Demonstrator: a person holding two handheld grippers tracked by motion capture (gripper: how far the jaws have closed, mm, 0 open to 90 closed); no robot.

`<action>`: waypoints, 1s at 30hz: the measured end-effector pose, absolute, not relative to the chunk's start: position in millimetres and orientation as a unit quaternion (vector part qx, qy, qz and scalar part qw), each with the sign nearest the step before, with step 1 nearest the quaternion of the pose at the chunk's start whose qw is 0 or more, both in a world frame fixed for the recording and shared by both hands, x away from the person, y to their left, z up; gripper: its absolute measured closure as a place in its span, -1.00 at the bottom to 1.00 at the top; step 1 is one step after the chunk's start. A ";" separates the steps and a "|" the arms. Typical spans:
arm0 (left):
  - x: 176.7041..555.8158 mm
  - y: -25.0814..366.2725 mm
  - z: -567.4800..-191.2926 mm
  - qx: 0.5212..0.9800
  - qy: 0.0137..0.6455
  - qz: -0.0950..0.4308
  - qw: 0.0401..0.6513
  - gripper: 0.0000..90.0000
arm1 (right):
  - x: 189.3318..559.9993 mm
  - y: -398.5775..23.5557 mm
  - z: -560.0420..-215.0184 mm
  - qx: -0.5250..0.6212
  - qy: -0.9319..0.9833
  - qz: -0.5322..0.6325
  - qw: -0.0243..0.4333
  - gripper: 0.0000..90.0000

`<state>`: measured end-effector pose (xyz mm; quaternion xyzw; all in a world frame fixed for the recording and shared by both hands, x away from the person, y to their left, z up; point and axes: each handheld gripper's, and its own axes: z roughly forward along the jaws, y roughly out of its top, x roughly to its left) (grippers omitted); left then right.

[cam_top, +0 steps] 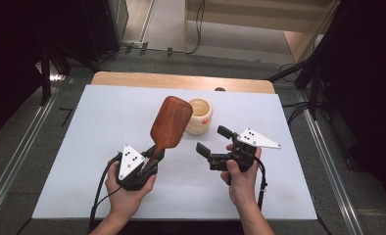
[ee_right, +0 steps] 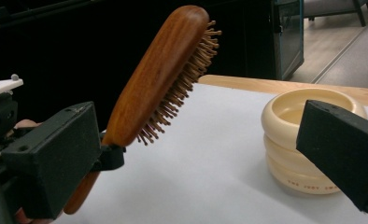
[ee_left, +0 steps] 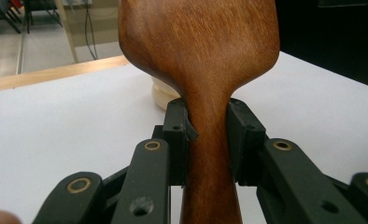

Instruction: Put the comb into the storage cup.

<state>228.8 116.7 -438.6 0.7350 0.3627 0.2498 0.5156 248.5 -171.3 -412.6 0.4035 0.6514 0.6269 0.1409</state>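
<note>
A brown wooden hairbrush [cam_top: 170, 122] is held up off the white table [cam_top: 103, 132], its paddle tilted up and away from me. My left gripper [cam_top: 154, 155] is shut on its handle [ee_left: 209, 154], both pads pressing the narrow neck. In the right gripper view the brush [ee_right: 161, 74] shows side-on, bristles facing right. My right gripper [cam_top: 209, 142] stands open to the right of the brush, with nothing between its jaws. A cream ribbed cup [cam_top: 200, 115] stands on the table just beyond the brush head, also seen as the cup [ee_right: 308, 140] in the right gripper view.
The white sheet lies on a wooden tabletop whose far edge [cam_top: 181, 81] shows beyond it. Dark stands and cables surround the table on the floor. Bare sheet stretches to the left and along the near edge.
</note>
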 end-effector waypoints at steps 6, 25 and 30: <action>221.4 106.9 -442.4 0.741 0.347 0.246 0.519 0.62 | 248.3 -164.1 -413.9 0.400 0.647 0.638 0.120 -1.00; 201.5 83.0 -451.5 0.753 0.310 0.234 0.532 0.62 | 251.0 -152.7 -422.0 0.423 0.637 0.639 0.077 -0.99; 198.0 79.0 -453.3 0.754 0.300 0.236 0.535 0.62 | 253.5 -149.5 -424.3 0.444 0.635 0.629 0.062 -0.85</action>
